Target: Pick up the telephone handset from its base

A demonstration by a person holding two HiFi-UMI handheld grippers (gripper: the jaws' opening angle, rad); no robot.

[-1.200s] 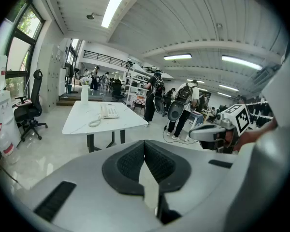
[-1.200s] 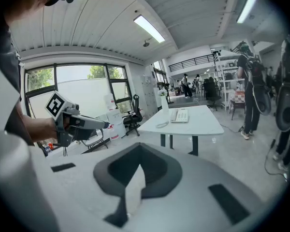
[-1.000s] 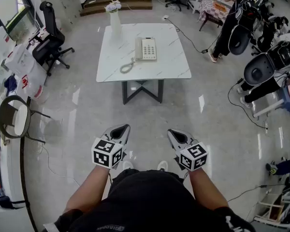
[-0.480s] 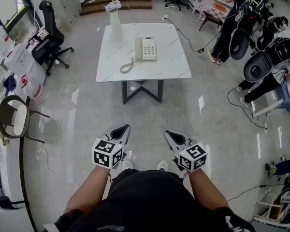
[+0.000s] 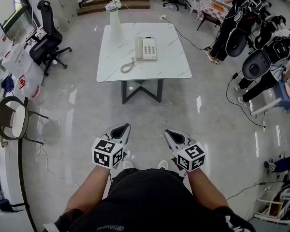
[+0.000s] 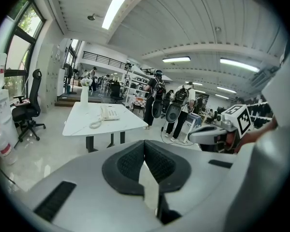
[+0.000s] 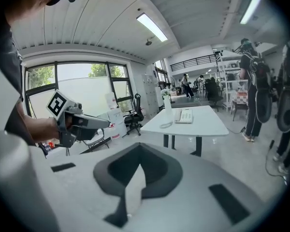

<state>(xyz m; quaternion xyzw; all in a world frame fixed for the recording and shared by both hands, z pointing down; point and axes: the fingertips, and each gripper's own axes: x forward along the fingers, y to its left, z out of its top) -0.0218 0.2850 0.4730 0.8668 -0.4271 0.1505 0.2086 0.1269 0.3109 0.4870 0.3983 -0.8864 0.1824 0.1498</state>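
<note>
A cream telephone lies on a white square table far ahead of me, its handset resting on the base's left side with a coiled cord trailing toward me. My left gripper and right gripper hover side by side low over the floor, well short of the table, both shut and empty. In the left gripper view the telephone is small beyond my left gripper. In the right gripper view the telephone lies past my right gripper.
A white vase with flowers stands at the table's far left corner. Black office chairs and a round-backed chair stand at the left. People with equipment and floor cables are at the right.
My right gripper has drifted slightly inward to the left. The left gripper holds still, and the people at the right have shifted a little.
</note>
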